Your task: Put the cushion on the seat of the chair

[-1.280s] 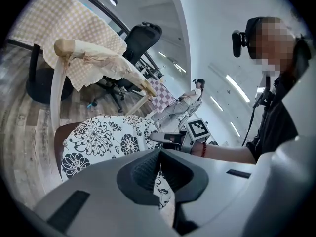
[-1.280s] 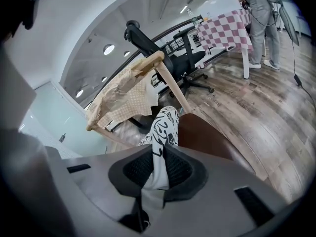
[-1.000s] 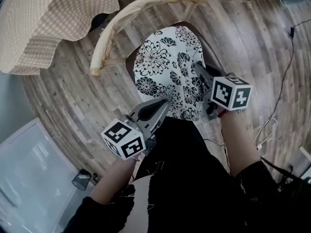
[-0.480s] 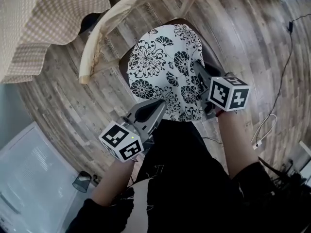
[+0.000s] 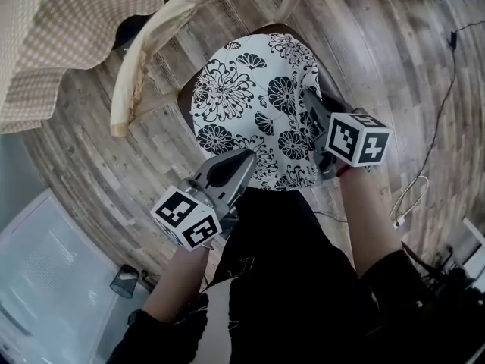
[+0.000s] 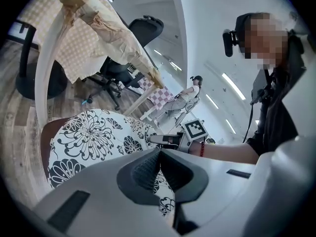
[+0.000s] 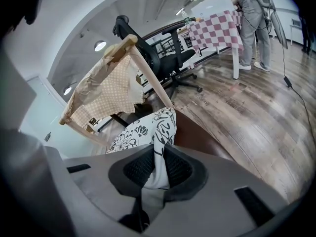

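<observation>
The cushion point(image 5: 254, 101), white with black flowers, hangs low over the dark brown seat point(image 5: 184, 103) of the chair with a curved pale wooden back point(image 5: 148, 48). It covers most of the seat. My left gripper point(image 5: 247, 159) is shut on the cushion's near edge. My right gripper point(image 5: 309, 99) is shut on its right edge. In the right gripper view a fold of the cushion point(image 7: 158, 147) is pinched between the pads, and the seat point(image 7: 197, 132) shows beside it. In the left gripper view the cushion point(image 6: 94, 137) spreads beyond the closed jaws. Whether the cushion touches the seat I cannot tell.
A table with a beige checked cloth point(image 5: 45, 44) stands at the upper left, close to the chair's back. A white panel point(image 5: 45, 279) and a small dark cup point(image 5: 125, 281) are at the lower left. Cables point(image 5: 413, 203) lie on the wooden floor at the right.
Both grippers have sunk with the cushion, which now lies lower over the seat. The grips have not changed.
</observation>
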